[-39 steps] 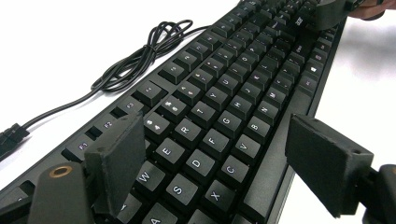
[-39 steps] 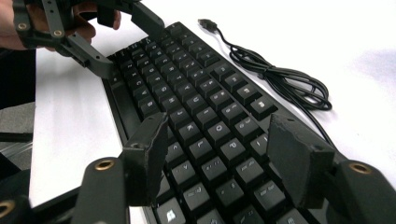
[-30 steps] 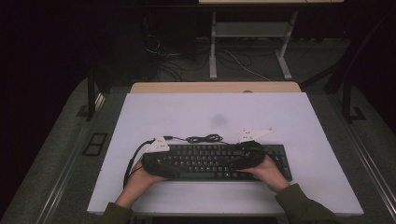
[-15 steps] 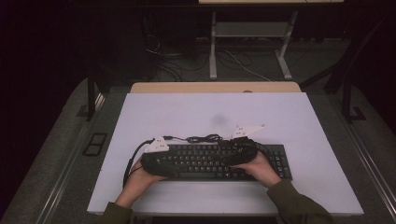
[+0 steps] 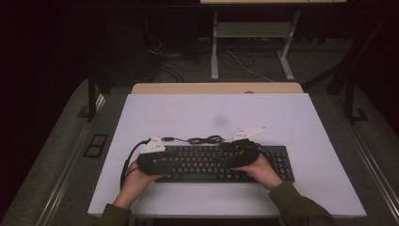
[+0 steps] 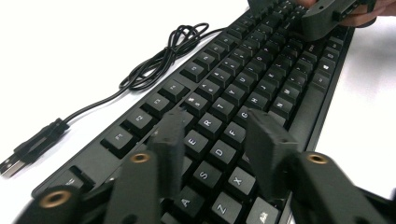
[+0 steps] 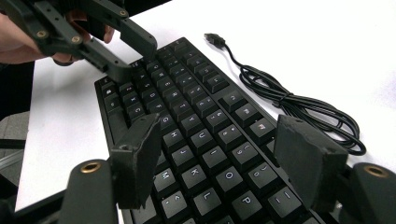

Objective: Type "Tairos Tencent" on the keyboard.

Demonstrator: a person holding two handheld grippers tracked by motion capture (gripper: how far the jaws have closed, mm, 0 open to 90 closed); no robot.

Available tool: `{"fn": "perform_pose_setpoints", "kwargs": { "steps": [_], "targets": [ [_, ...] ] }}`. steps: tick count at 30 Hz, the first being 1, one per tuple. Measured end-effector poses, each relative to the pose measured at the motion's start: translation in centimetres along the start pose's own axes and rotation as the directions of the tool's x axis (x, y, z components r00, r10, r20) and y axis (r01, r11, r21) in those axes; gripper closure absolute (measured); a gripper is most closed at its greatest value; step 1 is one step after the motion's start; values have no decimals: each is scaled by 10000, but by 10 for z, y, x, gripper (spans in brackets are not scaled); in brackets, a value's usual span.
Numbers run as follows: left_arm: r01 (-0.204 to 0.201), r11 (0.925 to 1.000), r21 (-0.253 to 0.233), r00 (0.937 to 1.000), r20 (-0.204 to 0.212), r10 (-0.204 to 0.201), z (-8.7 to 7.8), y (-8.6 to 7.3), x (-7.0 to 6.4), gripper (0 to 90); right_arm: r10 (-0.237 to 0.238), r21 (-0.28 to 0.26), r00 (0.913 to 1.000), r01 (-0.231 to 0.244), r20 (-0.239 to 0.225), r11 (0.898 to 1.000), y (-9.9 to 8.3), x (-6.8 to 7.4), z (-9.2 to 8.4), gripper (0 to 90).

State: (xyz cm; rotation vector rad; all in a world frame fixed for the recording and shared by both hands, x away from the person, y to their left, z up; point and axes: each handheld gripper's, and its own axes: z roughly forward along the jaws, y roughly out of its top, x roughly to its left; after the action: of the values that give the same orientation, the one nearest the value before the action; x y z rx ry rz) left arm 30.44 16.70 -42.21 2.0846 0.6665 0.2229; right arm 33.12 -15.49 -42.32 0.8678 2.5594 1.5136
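We see a black keyboard (image 5: 211, 162) lying flat on the white worktop (image 5: 282, 117), toward the near edge and a little right of the middle, its long side running left to right. Its black cable (image 5: 204, 139) lies in a loose coiled bundle on the worktop just behind the keyboard's back edge, and the USB plug (image 6: 28, 149) at the cable's end rests flat on the white surface near the keyboard's left corner.

Both tools hang over the keys. The left gripper (image 6: 217, 140) sits over the left part of the keyboard, and in the left gripper view its two fingers (image 6: 170, 140) stand apart above the letter rows around E, D and S. Its fingers have just been closing, with nothing clamped between them; we cannot tell whether the tips touch the key caps. The right gripper (image 7: 224, 154) sits over the right-hand letter keys, and in the right gripper view its fingers (image 7: 308, 158) are spread wide over the rows around U, J, K and O, holding nothing.

In the high view we see the person's left hand (image 5: 136, 179) and right hand (image 5: 261, 172) coming in from the near edge, each wrapped around its tool. The floor around the worktop is dark.
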Motion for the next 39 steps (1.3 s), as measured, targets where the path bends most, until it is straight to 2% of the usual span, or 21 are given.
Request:
{"fn": "perform_pose_setpoints", "kwargs": {
  "steps": [11,15,20,29,39],
  "targets": [
    [90,9996,252,9999,-91,-88,-4,-3,5,822,-44,51,10000,44,13,10000,-1,0,1,312],
    [203,9992,343,9998,-86,-200,-4,-5,6,878,-21,64,10000,21,36,10000,-1,0,1,312],
    [109,9982,582,9999,-118,-102,-4,-6,8,890,-25,72,10000,24,38,10000,-1,0,1,312],
    [193,9951,973,9998,-72,-187,-3,-10,12,890,-30,72,10000,29,47,10000,-1,0,1,312],
    [206,9935,1119,9998,-81,-198,-1,-12,12,890,6,73,10000,-6,65,10000,-1,0,0,312]
  ]
}}
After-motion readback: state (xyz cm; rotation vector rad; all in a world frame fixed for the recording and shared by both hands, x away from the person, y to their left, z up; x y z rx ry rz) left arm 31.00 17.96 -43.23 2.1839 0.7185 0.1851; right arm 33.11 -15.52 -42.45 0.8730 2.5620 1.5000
